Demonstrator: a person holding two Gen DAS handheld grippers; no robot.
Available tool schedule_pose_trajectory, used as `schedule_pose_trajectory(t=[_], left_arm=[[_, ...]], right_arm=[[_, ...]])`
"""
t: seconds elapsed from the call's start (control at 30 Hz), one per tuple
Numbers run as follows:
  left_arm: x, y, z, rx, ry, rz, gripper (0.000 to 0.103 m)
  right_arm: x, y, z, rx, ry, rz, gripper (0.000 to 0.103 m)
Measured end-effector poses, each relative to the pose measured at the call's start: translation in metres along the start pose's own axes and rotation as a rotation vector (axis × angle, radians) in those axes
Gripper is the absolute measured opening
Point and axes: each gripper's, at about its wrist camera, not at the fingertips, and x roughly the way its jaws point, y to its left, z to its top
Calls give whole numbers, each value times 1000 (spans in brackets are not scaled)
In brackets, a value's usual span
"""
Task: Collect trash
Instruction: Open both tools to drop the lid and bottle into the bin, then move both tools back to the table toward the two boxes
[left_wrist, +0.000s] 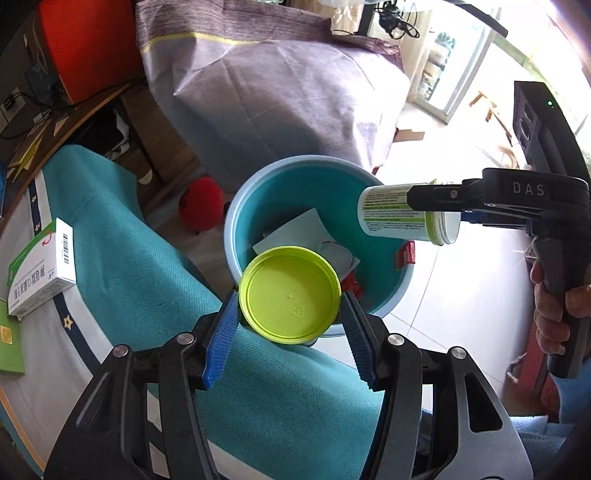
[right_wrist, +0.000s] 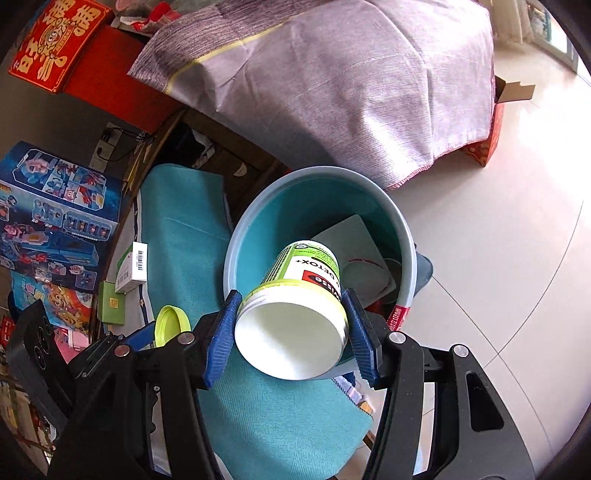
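Left wrist view shows your left gripper (left_wrist: 290, 306) clamped on the lime lid (left_wrist: 290, 293), poised over the near rim of the blue bin (left_wrist: 236, 206). Your right gripper (right_wrist: 291, 310) grasps the open white bottle (right_wrist: 295, 302) above that bin, which already holds paper scraps (left_wrist: 295, 229).

Left tool (left_wrist: 290, 312) grips a green lid (left_wrist: 290, 295) over the blue bin (left_wrist: 236, 206); right tool (left_wrist: 434, 210) apparently clamps a bottle (left_wrist: 388, 216).

Smooth plastic lid (left_wrist: 290, 295), seemingly woven cloth (left_wrist: 155, 258)
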Motion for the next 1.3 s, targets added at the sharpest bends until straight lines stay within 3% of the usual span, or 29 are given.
schedule_pose_trajectory(t=[0.33, 0.53, 0.67, 0.73, 0.83, 0.97, 1.3], left_arm=[[31, -12, 11, 11, 56, -39, 58], [33, -5, 8, -4, 60, -13, 84], [24, 9, 6, -44, 37, -5, 91], [21, 15, 3, -62, 32, 0, 92], [19, 23, -1, -87, 36, 2, 92], [15, 31, -8, -110, 34, 0, 92], [-1, 51, -27, -151, 12, 2, 93]], right_arm=[[10, -8, 5, 14, 25, -16, 54], [18, -6, 4, 18, 45, -25, 54], [24, -2, 4, 12, 54, -35, 55], [25, 0, 4, 12, 61, -37, 56], [27, 5, 2, 16, 64, -37, 70], [30, 11, 0, 11, 69, -53, 75], [35, 39, -10, -42, 88, -90, 76]])
